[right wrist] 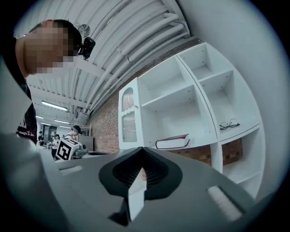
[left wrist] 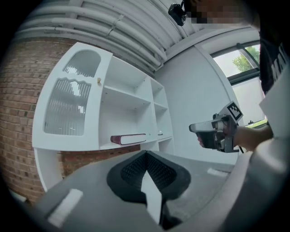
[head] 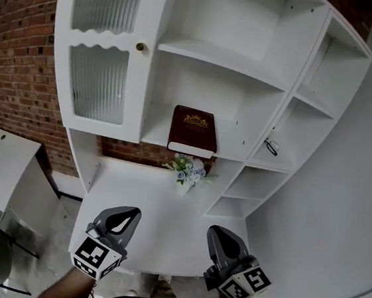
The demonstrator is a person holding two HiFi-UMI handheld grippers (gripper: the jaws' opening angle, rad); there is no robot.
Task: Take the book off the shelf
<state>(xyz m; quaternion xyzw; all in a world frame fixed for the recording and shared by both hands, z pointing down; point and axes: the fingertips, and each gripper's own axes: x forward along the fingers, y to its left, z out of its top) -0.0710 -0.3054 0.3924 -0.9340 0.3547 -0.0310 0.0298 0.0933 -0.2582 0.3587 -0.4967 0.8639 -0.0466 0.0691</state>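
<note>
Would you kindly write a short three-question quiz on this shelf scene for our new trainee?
1. True or false: the book lies flat on its shelf.
2. What lies in the compartment to the right of the book? A. glasses B. a mug C. a key
3. Fill in: the flowers stand ___ the book's shelf.

Key: 1 true; 2 A; 3 below.
</note>
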